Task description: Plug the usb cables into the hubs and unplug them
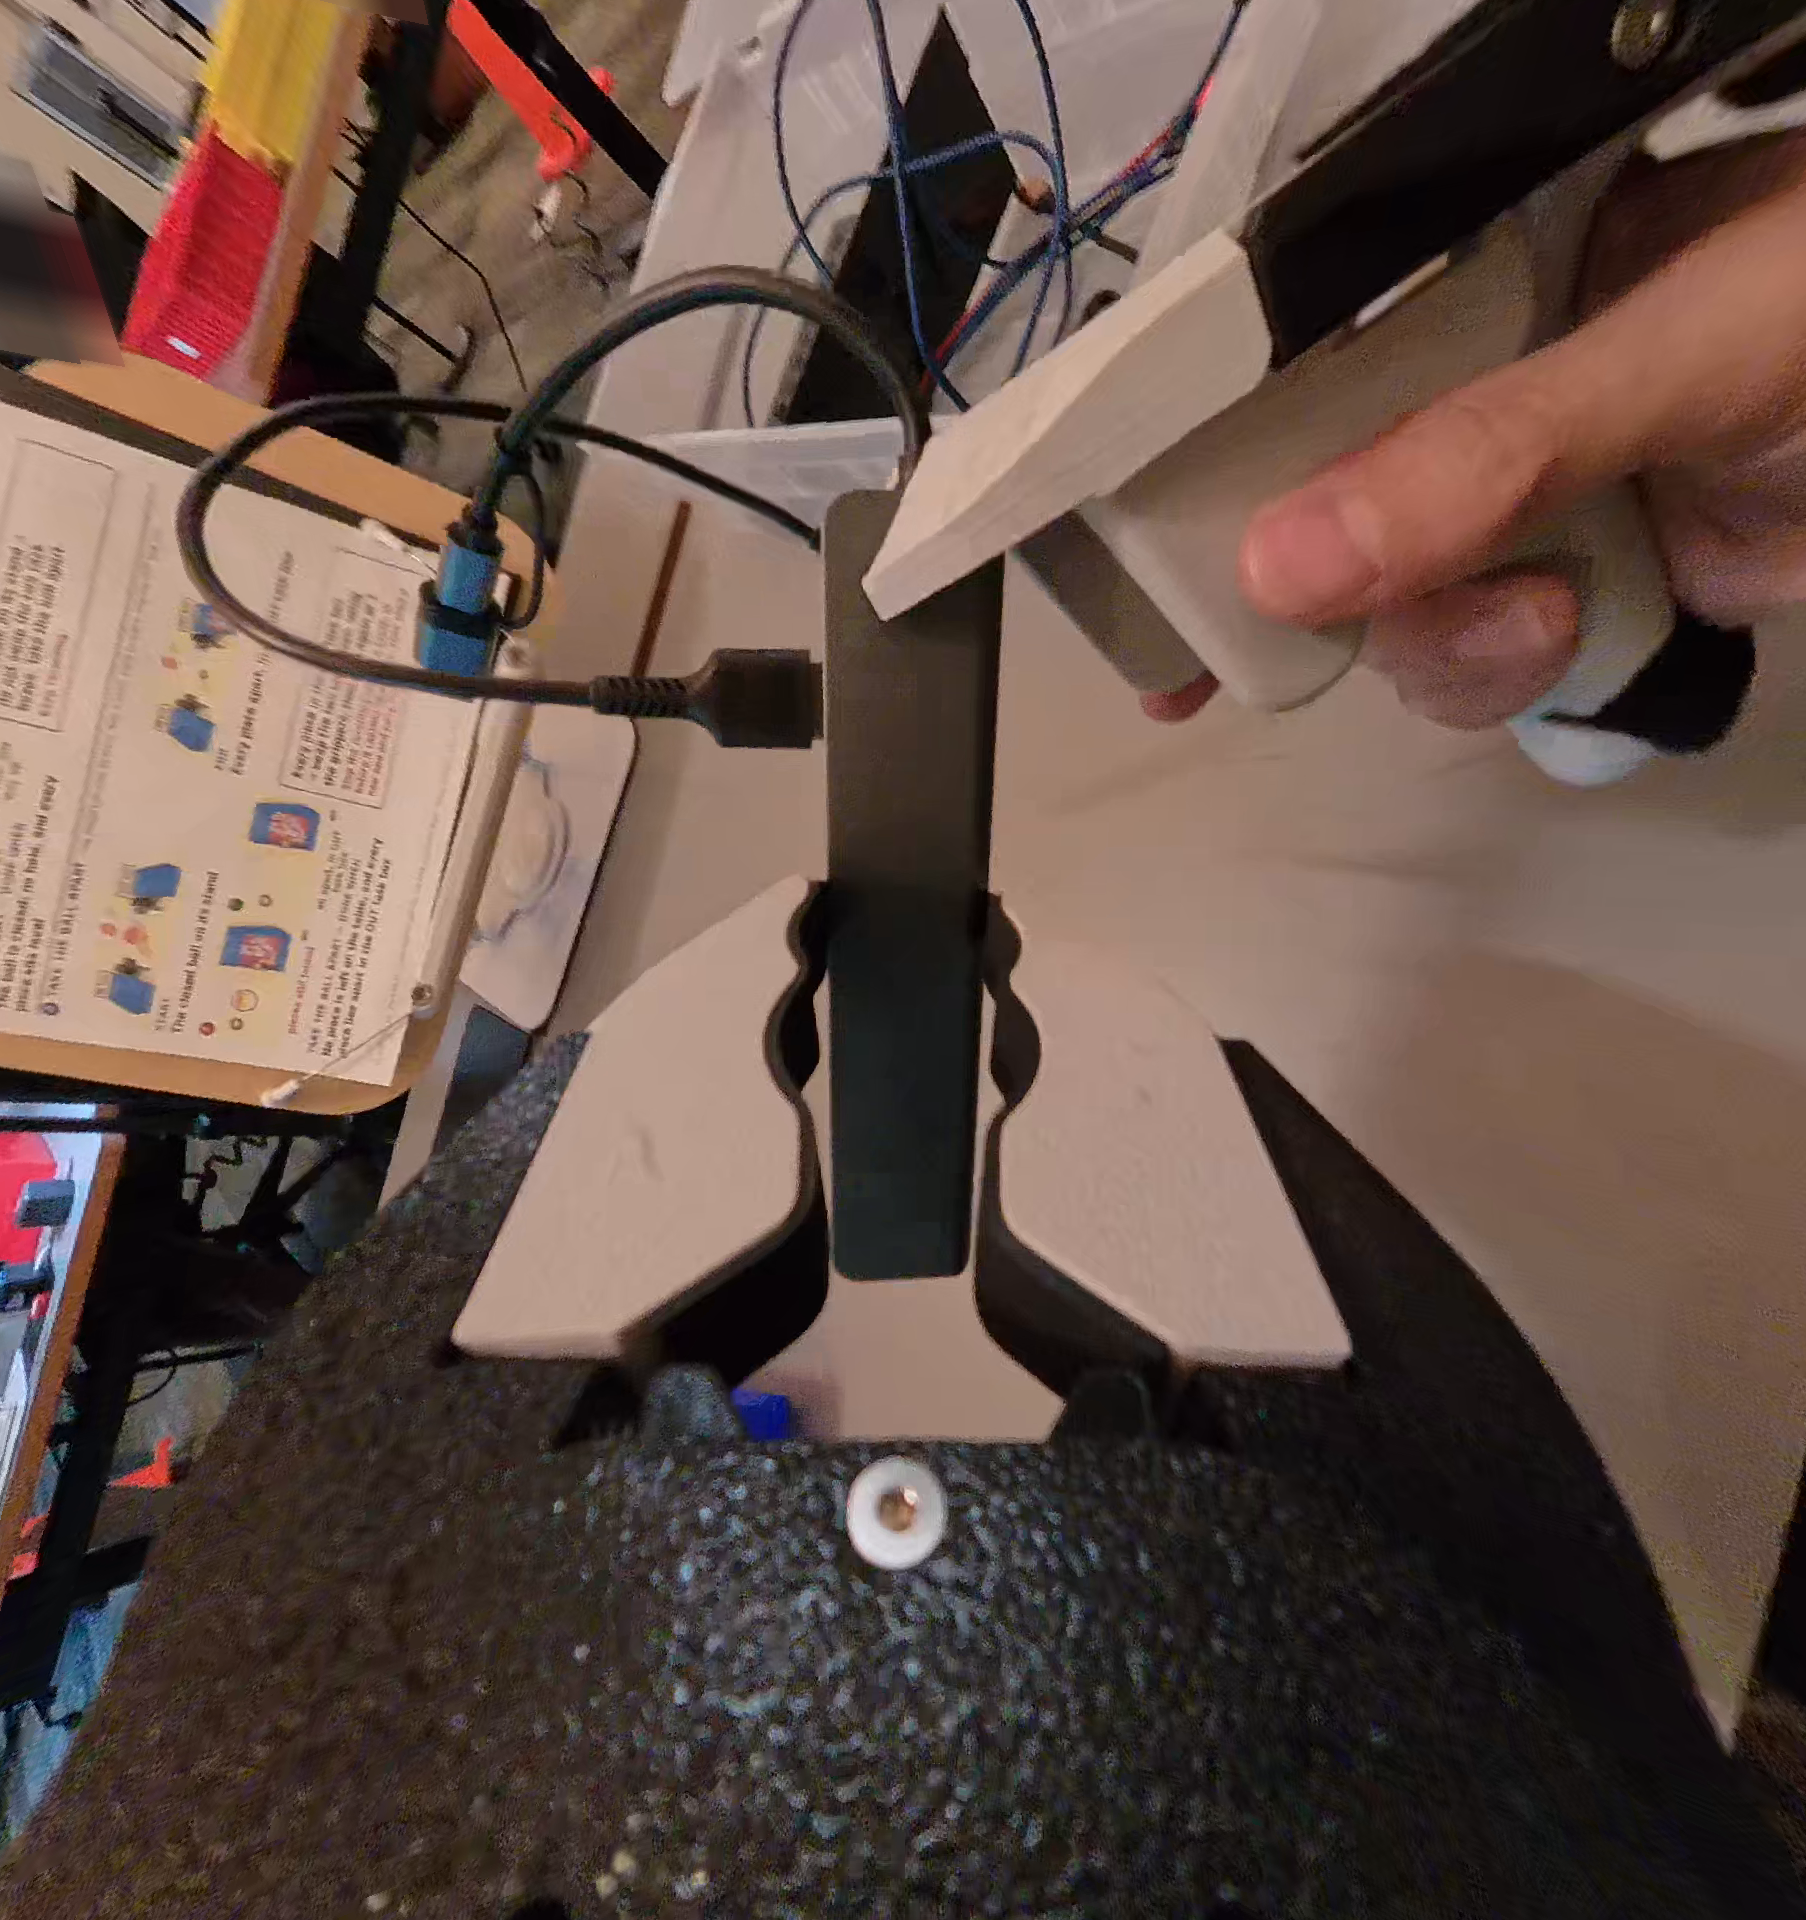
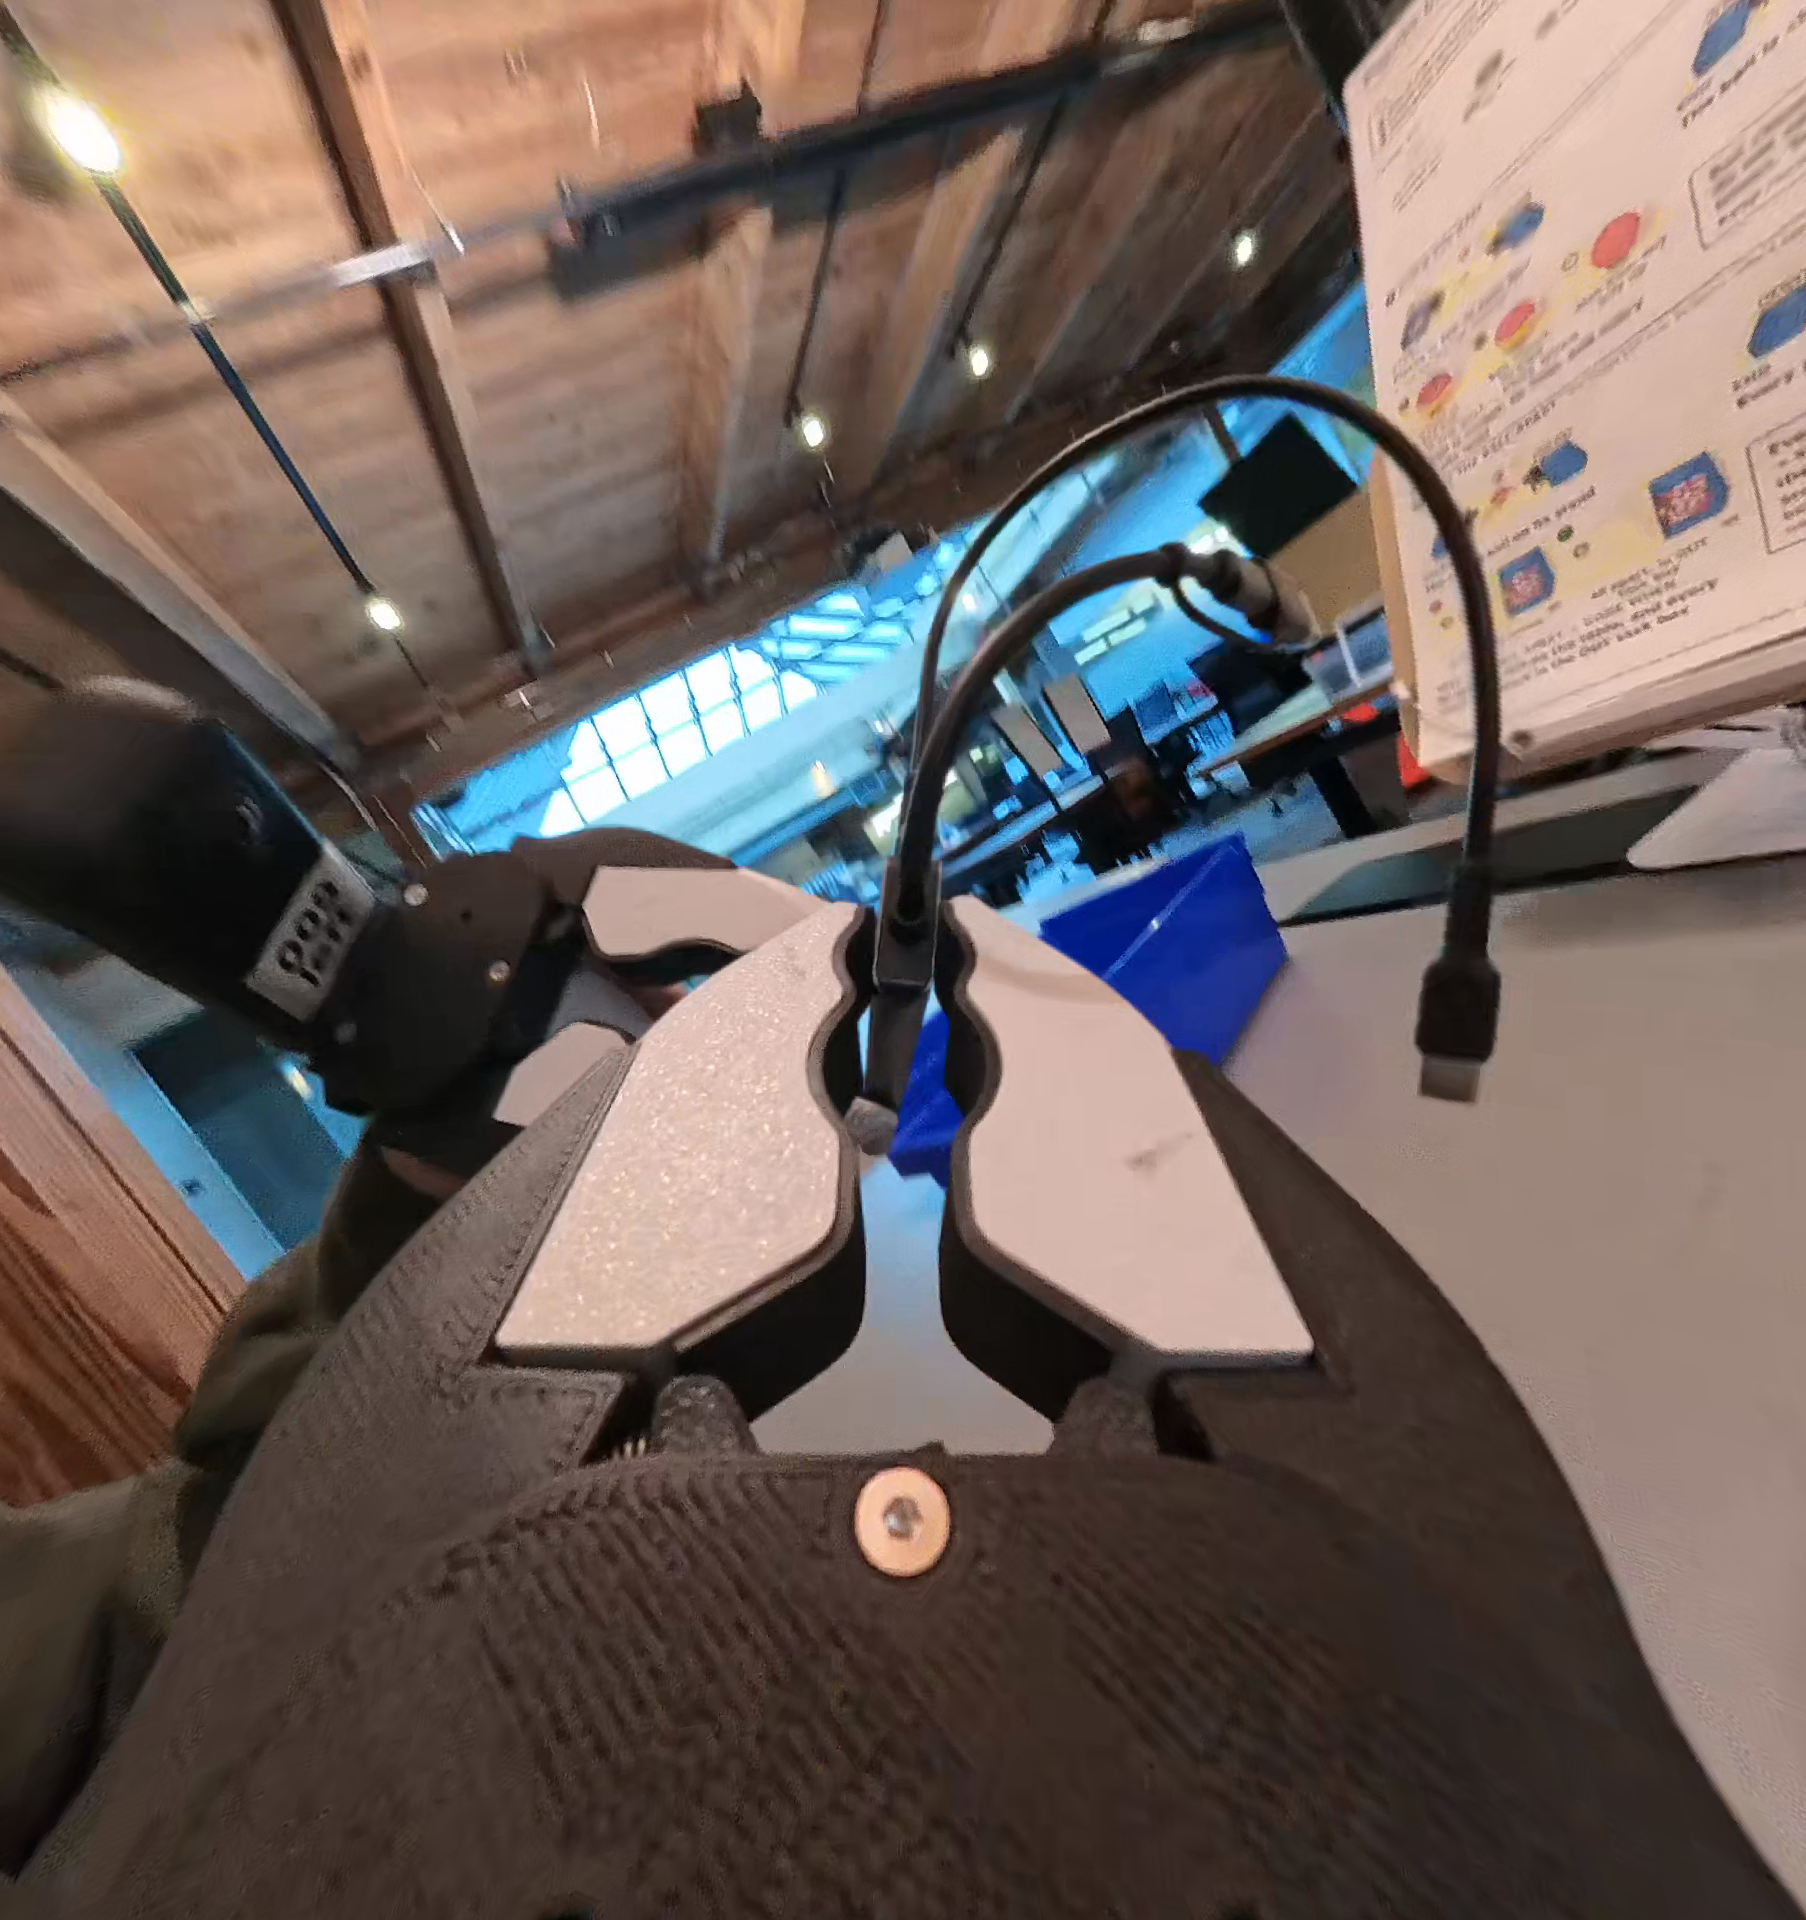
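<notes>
Holding the black USB hub upright between its pale fingers, your left gripper is clamped on the hub's lower half, above the light tabletop. One black USB-A plug sits against the hub's left edge, seemingly seated in a side port, its cable looping away toward the clipboard with the instruction sheet.

Your right gripper is closed on a slim black plug at the hub's far end. From the right wrist view you can't tell whether that plug is fully seated. A second cable's plug dangles free over the table.

Judging by this, you are mid-way through either an insertion or a pull at that end. Next, keep the left grip firm, keep the plug in line with its port, and push or draw straight along the hub's length rather than twisting, so the connector doesn't bind.
</notes>
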The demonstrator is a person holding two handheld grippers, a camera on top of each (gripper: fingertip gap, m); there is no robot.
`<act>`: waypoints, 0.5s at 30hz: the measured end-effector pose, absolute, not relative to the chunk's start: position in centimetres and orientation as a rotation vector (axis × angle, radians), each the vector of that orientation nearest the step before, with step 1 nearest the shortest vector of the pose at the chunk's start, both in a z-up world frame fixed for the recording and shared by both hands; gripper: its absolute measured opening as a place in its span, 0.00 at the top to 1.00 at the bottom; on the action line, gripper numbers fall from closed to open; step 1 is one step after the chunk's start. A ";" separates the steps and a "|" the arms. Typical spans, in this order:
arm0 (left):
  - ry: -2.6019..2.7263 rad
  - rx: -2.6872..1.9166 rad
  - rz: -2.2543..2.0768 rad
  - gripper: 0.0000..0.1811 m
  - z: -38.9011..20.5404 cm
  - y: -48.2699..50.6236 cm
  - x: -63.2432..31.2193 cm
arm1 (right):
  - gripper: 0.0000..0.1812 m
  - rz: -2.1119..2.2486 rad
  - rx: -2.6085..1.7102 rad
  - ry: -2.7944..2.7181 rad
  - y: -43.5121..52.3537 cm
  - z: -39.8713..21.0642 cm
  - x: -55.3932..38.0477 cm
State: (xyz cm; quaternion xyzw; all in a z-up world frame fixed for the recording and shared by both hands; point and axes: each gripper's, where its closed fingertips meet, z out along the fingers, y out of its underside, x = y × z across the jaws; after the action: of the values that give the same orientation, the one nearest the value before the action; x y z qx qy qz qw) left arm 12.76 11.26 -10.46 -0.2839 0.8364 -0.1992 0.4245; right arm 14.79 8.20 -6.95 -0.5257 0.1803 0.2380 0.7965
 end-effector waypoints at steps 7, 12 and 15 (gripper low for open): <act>1.740 -0.818 -0.838 0.76 -8.6 12.4 12.4 | 0.94 0.493 -0.991 0.393 7.1 -5.4 15.4; 1.091 -1.256 -1.709 0.69 -7.6 15.2 10.0 | 0.94 0.580 -0.852 0.405 5.1 -3.7 16.3; 0.759 -1.349 -2.300 0.70 -9.3 14.5 9.3 | 0.94 0.638 -0.789 0.450 5.0 -3.8 16.5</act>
State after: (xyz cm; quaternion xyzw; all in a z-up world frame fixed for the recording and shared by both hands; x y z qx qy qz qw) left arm 9.29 14.54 -9.25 -0.4782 0.2690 -0.8156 0.1838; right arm 16.51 5.01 -3.79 -0.3744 0.2136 0.3030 0.8500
